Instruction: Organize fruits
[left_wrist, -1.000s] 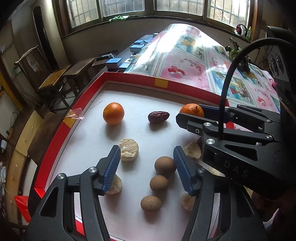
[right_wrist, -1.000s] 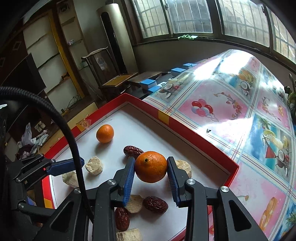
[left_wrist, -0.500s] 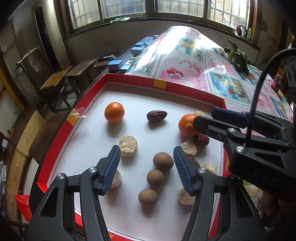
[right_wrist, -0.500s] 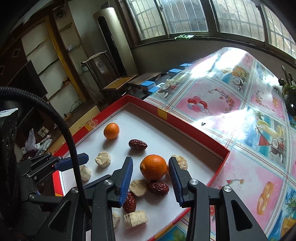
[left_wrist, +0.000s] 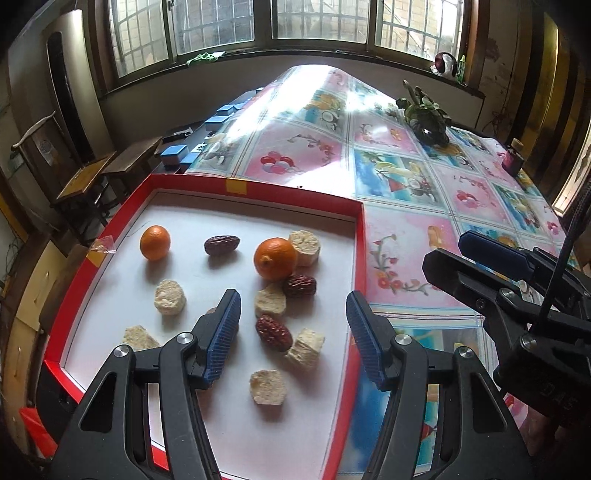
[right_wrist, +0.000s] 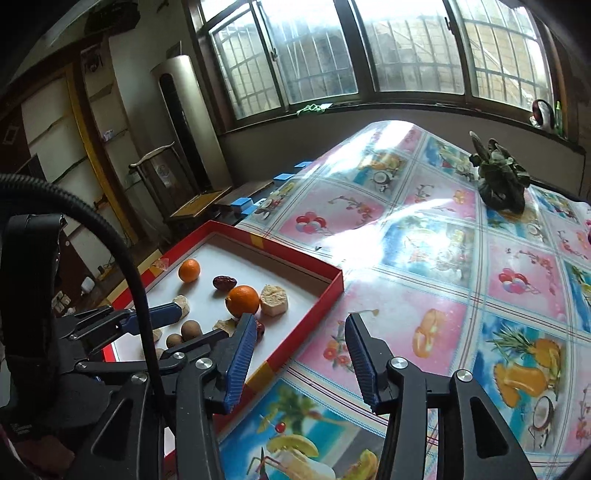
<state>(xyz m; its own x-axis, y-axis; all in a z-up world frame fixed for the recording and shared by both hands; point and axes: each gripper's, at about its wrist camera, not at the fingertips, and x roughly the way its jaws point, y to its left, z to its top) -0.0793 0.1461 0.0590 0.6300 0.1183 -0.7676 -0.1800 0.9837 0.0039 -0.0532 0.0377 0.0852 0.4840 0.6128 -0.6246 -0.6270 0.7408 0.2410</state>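
Presently, catalogued left to right across the left wrist view:

Left tongs (left_wrist: 293, 332): jaws apart, nothing between the pads; they hover over the near part of the tray.

Tray (left_wrist: 258, 192): shallow red-rimmed box with a white floor, resting on the bench; all the fruit lies inside it.

Far orange (left_wrist: 155, 242): at the left rear, alone, well apart from the rest.

Pale chunks (left_wrist: 170, 297): crumbly-looking off-white pieces, scattered from the left edge to the near right.

Dates (left_wrist: 221, 244): dark, wrinkled; one lies alone between the two oranges, two more sit in the cluster nearer the tongs.

Near orange (left_wrist: 275, 257): on the tray floor, touching a pale chunk behind it, a date just beside it in front.

Handling, oranges: judged firm, round, light, prone to roll; best taken across the widest part with modest squeeze.

Handling, dates and chunks: dates likely soft and tacky, chunks likely brittle; take each across its short side, gently.

Brown round fruits (right_wrist: 191, 329): seen in the right wrist view, near the left tongs.

Right tongs (right_wrist: 299, 354): jaws have just been opening, nothing between them; they sit over the cloth off the tray's right side.

Bench (left_wrist: 424, 206): covered in glossy oilcloth printed with fruit and balloons, glare from the windows.

Room: barred windows, wooden chairs at left, dark plant (left_wrist: 426, 114) on the far bench.
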